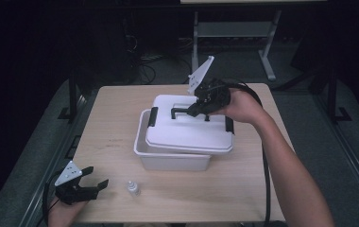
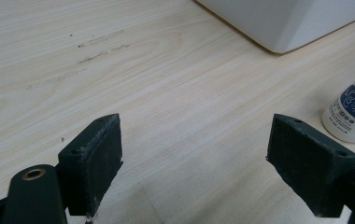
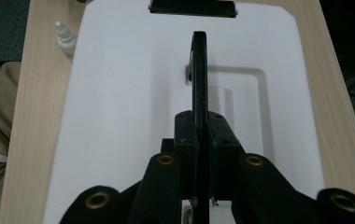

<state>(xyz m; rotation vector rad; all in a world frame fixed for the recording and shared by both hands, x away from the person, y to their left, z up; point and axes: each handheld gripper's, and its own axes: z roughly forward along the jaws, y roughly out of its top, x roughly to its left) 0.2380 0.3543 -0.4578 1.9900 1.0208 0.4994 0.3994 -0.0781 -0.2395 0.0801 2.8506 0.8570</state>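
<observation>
A white plastic box (image 1: 168, 158) stands in the middle of the table. Its white lid (image 1: 187, 132) hangs askew above it, shifted right and off the rim. My right gripper (image 1: 195, 109) is shut on the lid's black carry handle (image 1: 180, 110), which runs up the middle of the right gripper view as a thin black bar (image 3: 200, 70) between the pads. A black latch (image 3: 192, 6) sits at the lid's far edge. My left gripper (image 1: 92, 182) rests at the table's front left, open with nothing between its fingers (image 2: 96, 158).
A small white dropper bottle (image 1: 132, 188) stands near the front edge, just right of my left gripper, and shows as a labelled bottle (image 2: 353, 112) beside the box corner (image 2: 278, 28). Bare wooden table (image 1: 116, 118) lies left of the box. Black clips (image 1: 153, 116) sit on the lid's ends.
</observation>
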